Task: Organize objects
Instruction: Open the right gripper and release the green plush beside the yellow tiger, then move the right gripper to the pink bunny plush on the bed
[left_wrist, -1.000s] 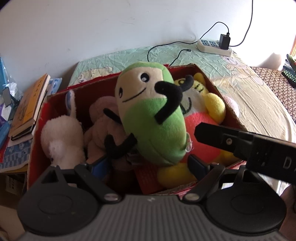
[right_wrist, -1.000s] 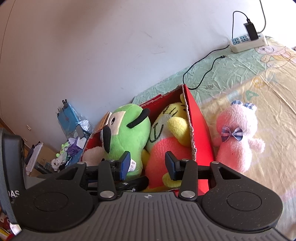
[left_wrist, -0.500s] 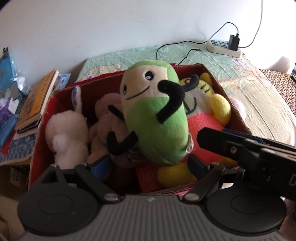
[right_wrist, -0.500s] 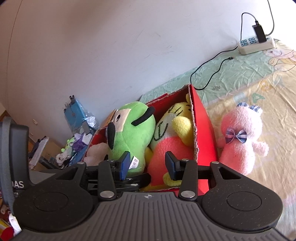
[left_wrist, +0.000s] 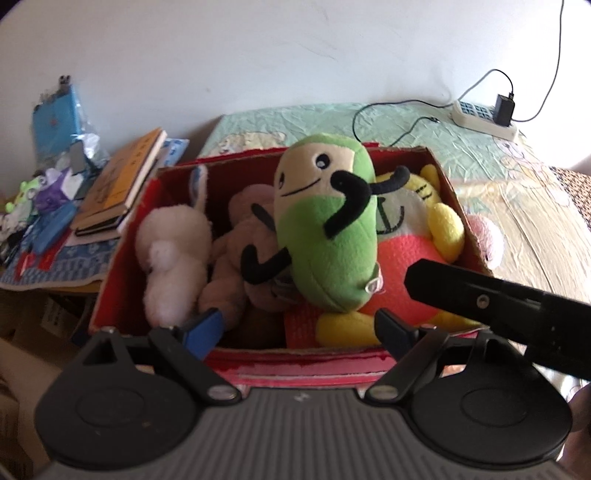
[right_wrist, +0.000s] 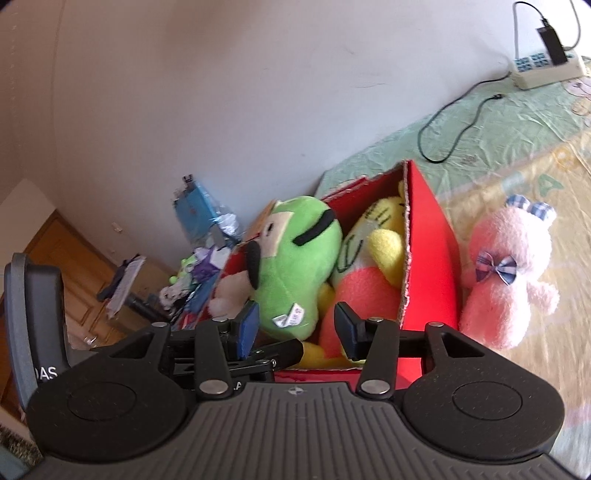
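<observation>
A red cardboard box (left_wrist: 122, 258) on the bed holds several plush toys: a green bean-shaped one (left_wrist: 325, 229) on top, a yellow and coral one (left_wrist: 413, 236), a beige one (left_wrist: 236, 258) and a white one (left_wrist: 173, 254). My left gripper (left_wrist: 295, 328) is open and empty just before the box's near wall. My right gripper (right_wrist: 295, 328) is open and empty near the box's (right_wrist: 428, 258) corner, facing the green toy (right_wrist: 295, 258). A pink plush with a checked bow (right_wrist: 509, 273) lies on the bed right of the box.
A power strip (left_wrist: 484, 118) with a black cable lies on the sheet by the wall. Books (left_wrist: 118, 184) and blue clutter (left_wrist: 55, 122) are stacked left of the box. The right gripper's body (left_wrist: 517, 314) crosses the left wrist view at right.
Both grippers have drawn back and upward from the box, so the toys look smaller. Both stay open and empty. The toys have not moved.
</observation>
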